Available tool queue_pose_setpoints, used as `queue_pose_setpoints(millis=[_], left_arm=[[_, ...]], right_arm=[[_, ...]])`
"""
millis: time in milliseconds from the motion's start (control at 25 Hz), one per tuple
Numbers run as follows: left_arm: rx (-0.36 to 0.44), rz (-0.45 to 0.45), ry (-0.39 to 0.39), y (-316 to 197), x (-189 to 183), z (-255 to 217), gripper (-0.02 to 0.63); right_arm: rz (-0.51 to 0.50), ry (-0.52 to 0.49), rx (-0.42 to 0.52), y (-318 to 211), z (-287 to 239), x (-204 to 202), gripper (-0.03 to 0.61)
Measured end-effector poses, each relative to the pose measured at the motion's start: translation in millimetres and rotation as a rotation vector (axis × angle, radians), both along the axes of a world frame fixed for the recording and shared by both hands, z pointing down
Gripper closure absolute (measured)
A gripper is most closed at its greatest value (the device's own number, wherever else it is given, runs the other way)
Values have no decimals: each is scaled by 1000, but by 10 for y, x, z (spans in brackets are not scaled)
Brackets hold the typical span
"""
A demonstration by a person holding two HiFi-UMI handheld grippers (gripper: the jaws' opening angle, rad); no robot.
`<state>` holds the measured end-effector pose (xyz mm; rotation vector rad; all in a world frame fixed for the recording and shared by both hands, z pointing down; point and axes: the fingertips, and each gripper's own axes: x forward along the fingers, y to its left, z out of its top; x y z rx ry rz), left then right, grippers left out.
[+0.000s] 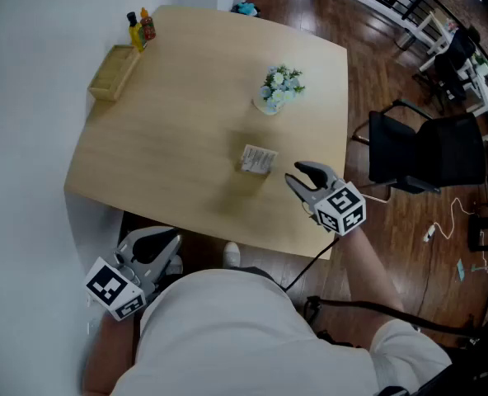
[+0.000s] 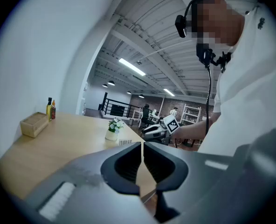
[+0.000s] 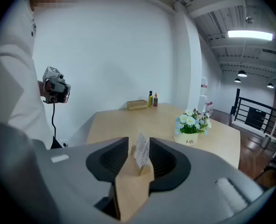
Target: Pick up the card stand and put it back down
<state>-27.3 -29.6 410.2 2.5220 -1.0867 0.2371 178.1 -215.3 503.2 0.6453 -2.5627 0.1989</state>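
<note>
Card stand (image 1: 257, 159) upright on desk (image 1: 170, 139), right gripper (image 1: 298, 175) just beside, jaws wide; flowers (image 1: 279, 87) beyond; left gripper (image 1: 166, 242) off the desk, jaws together

You wear a white short-sleeved shirt (image 1: 227, 328). Your left gripper (image 1: 171, 241) and right gripper (image 1: 303, 174) are grey, each bearing a black-and-white marker cube (image 1: 343, 209); a black cable (image 1: 307, 271) trails the right one.
</note>
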Motion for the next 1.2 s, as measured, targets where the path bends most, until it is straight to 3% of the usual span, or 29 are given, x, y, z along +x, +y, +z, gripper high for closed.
queue_pose_setpoints(millis=[400,920,1200], left_arm=[[0,-86,35,-42,110,-82,591],[-29,-146,17,-54,158,-58,590],[-39,-146,18,-86,163,-26,590]], right_arm=[[-119,39,-44,-546,431,-166,431],[-246,45,-120,-602,771,-441,431],[-283,38,-118,-574,803,-516,538]])
